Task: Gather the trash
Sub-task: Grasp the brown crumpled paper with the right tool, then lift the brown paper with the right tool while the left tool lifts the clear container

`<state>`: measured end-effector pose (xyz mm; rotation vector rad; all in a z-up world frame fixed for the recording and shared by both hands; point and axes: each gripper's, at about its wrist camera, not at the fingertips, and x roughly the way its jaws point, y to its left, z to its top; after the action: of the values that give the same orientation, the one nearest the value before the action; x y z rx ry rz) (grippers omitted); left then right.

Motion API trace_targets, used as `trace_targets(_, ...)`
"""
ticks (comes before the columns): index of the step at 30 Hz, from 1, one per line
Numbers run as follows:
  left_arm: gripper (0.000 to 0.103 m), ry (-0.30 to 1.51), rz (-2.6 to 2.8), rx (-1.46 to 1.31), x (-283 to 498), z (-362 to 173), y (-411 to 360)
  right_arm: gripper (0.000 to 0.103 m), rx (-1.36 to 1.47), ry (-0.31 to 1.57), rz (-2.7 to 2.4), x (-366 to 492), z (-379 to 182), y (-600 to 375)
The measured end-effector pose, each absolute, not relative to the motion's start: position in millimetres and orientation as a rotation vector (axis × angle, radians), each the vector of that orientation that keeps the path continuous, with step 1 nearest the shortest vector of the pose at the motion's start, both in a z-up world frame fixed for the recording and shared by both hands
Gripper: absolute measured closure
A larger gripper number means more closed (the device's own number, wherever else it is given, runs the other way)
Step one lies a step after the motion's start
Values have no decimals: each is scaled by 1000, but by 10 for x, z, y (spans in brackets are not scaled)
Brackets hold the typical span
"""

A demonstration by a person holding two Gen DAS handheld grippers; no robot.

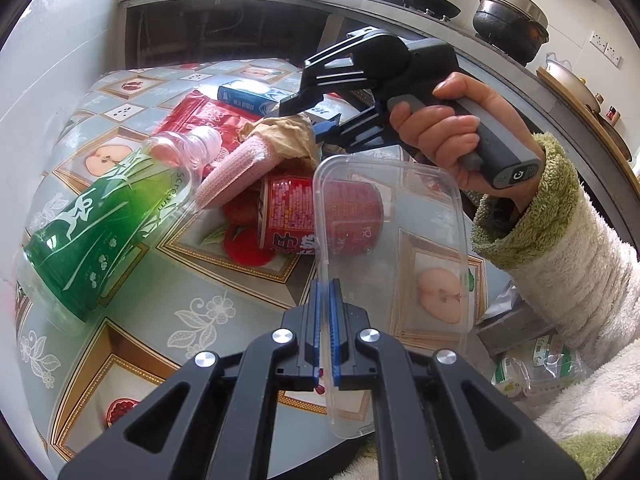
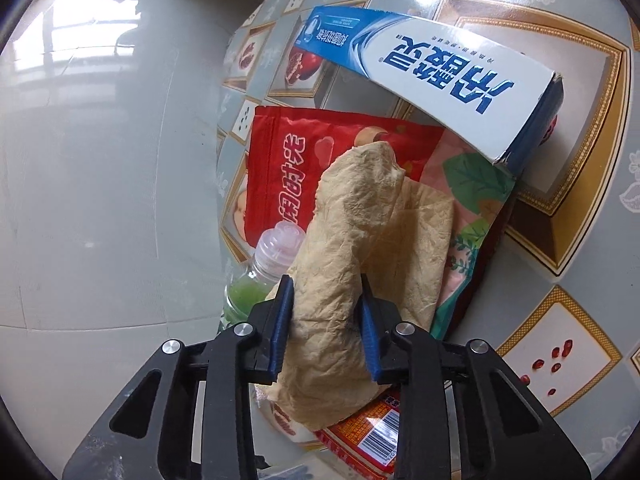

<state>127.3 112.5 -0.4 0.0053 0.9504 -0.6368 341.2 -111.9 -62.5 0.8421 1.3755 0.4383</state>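
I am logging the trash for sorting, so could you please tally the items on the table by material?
Plastic: 3, the green bottle, the clear container and the red pouch
Paper or card: 2, the brown crumpled paper and the toothpaste box
Metal: 1, the red can
Fabric: 1, the pink cloth
Total: 7

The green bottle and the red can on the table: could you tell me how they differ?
The green bottle is clear plastic with a narrow ridged neck; the red can is opaque and straight-sided. The bottle lies in the open, while the can is partly behind the clear plastic container. Both lie on their sides on the table, ungripped.
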Motion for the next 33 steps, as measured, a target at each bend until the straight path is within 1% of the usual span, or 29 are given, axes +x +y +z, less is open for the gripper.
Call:
trace_targets(4,99,950,-639,4,1271,-4,1126,76,820,1346,438,3343,-560,-1145)
trace_targets(5,99,950,-640,5,1270,-4,1126,76,812,1338,435,3441,-565,-1146)
trace_targets(8,99,949,-641,3,1270,-5,1128,76,771,1310,433,3312,-463,-1241)
trace_targets(11,99,949,-642,5,1266,-3,1122,73,737,1302,426,3273,-340,-1282)
trace_targets(28,99,949,-653,14,1258,7,1098,69,575,1235,319,3261,-231,-1304)
trace_targets(33,99,948,-658,18,1248,3,1090,70,480,1196,287,3237,-170,-1233)
